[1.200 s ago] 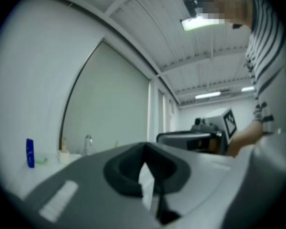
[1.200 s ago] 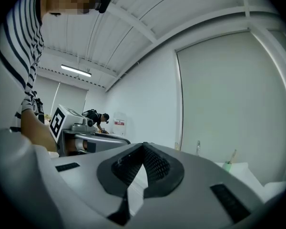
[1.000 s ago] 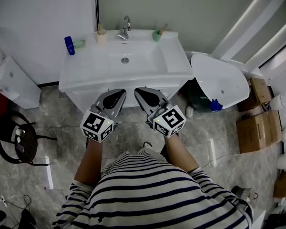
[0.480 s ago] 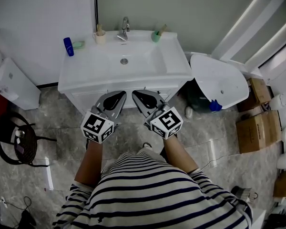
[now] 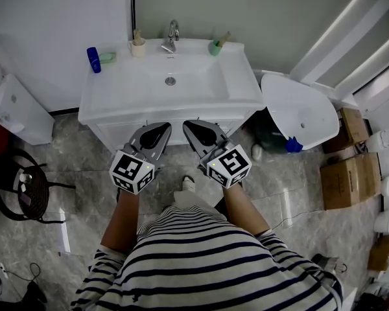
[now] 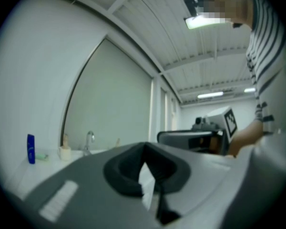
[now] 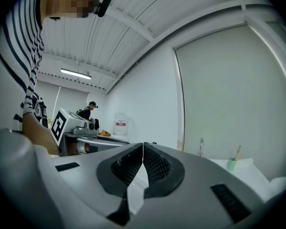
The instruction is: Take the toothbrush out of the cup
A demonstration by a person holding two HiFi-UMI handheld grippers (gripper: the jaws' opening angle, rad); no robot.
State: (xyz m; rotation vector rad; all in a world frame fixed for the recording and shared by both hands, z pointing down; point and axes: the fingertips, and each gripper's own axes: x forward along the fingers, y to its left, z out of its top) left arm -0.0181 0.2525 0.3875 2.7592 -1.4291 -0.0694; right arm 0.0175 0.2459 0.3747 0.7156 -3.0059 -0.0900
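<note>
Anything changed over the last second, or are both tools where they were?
Only the person's foot has edged forward toward the vanity. The left tool and right tool stay shut and empty in front of it. Nothing has left the green cup or the beige cup.

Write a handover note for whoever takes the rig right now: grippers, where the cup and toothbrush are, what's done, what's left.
Left gripper: shut, empty, held level in front of the vanity.
Right gripper: shut, empty, beside the left one.
Things: green cup at the back of the counter, right of the faucet, with the toothbrush leaning out of it. A beige cup left of the faucet also holds something stick-like; too small to identify.
Done: nothing. The toothbrush is in its cup and neither gripper is near it.
Left: reach over the basin, open the jaws, grip the toothbrush and lift it out. The right gripper looks the closer one.
</note>
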